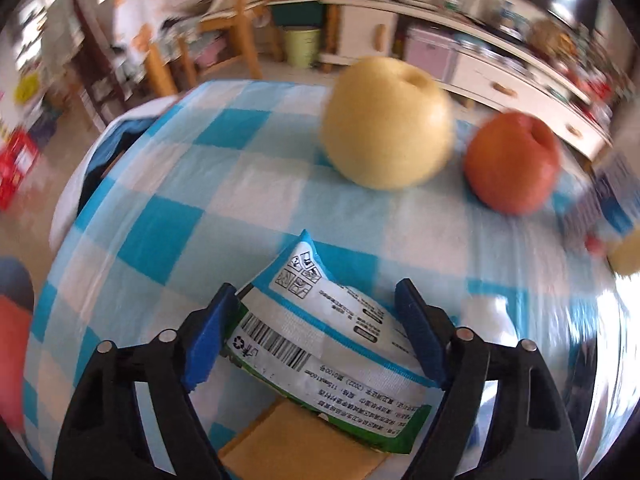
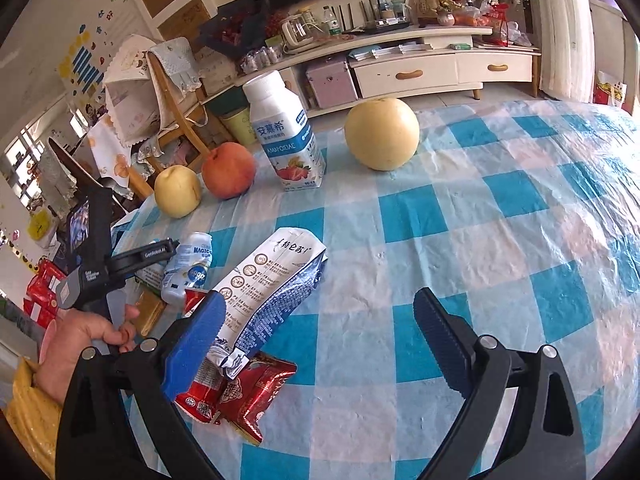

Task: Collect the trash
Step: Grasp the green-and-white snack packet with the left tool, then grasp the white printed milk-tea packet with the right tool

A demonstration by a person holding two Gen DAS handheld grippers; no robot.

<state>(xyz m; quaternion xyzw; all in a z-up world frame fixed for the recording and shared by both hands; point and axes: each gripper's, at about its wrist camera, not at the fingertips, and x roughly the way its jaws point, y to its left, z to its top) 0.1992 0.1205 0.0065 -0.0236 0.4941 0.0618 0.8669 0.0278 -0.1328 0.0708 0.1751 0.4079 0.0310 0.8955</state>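
Glossy crinkled wrapper [image 1: 320, 344], ribbed blue jaws, checked tablecloth [image 1: 160, 184]

Pear [image 2: 382, 134], peach [image 2: 228, 176] and yogurt bottle [image 2: 286, 132] on checked tablecloth [image 2: 480, 240].

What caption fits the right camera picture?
Open right gripper hovers by crushed milk carton and red wrapper on checked tablecloth.

Yogurt bottle [image 2: 289, 136]: "安慕希", "AMBROSIAL"
Small crushed bottle [image 2: 191, 265]: "MAGIC…"
Left gripper handle [image 2: 154, 254]: "GenRobot.AI"
Green-edged wrapper [image 1: 320, 354]: barcode, recycling sign, "(2022)", "115mm×160mm"
Blue-and-white pouch [image 2: 267, 284]: print too small to read
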